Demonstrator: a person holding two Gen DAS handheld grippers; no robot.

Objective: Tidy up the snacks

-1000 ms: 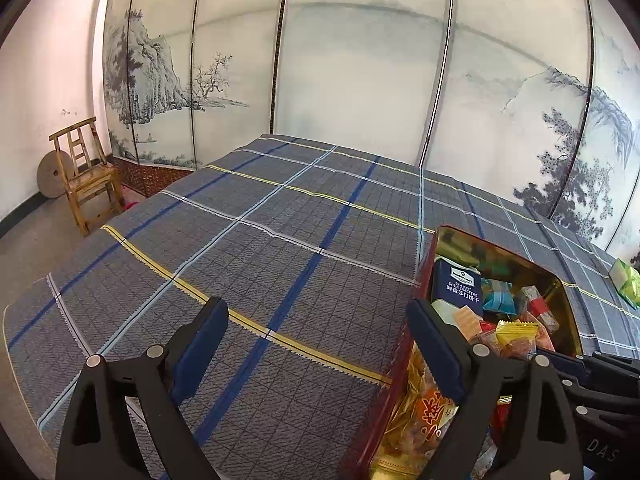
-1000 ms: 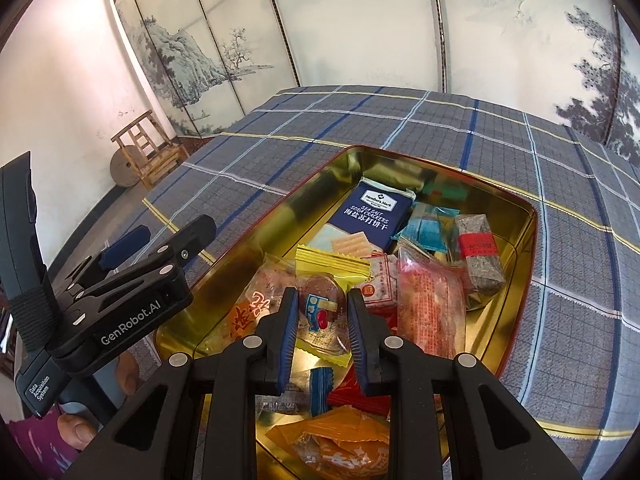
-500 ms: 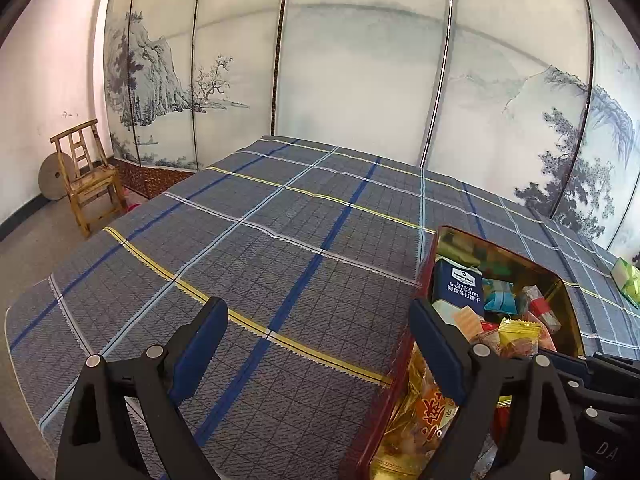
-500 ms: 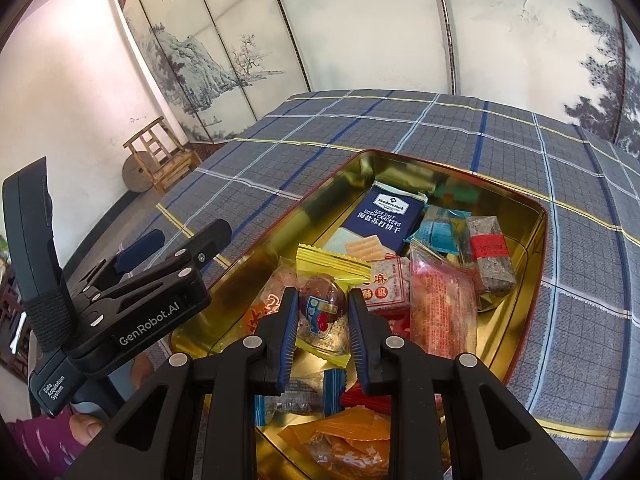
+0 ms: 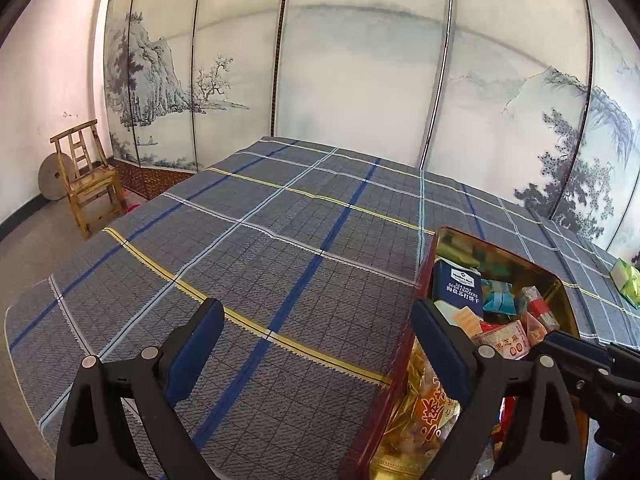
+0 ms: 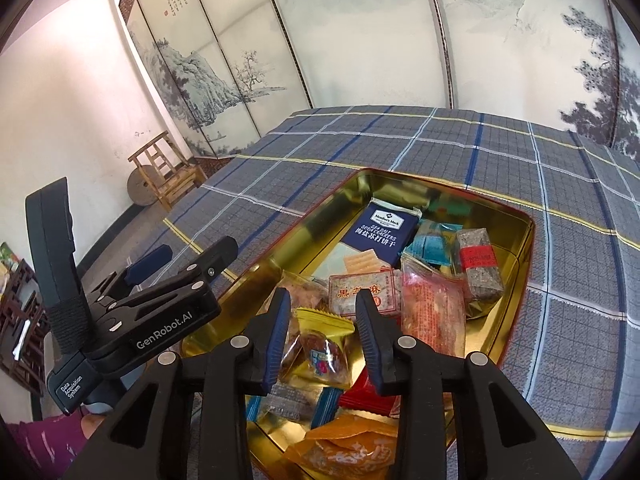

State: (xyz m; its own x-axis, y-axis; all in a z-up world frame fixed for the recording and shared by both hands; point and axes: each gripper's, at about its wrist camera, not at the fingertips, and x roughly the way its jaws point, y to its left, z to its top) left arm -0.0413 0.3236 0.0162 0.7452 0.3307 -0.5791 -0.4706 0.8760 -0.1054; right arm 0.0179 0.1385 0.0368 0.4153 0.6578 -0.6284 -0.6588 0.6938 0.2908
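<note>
Right gripper [image 6: 323, 332]: fingers opening, yellow-wrapped candy [image 6: 320, 350] loose between them. Left gripper [image 5: 316, 340]: fingers spread wide, opening, empty. Snack tin [image 6: 516, 264]: on plaid tabletop [image 5: 256, 248], holding navy cracker pack [image 6: 380, 232] farther back.

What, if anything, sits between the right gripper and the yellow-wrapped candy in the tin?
Nothing visible. The right gripper is directly over the yellow-wrapped candy, jaws opening with the candy between them, pads off it. It lies on other snacks in the tin.
</note>
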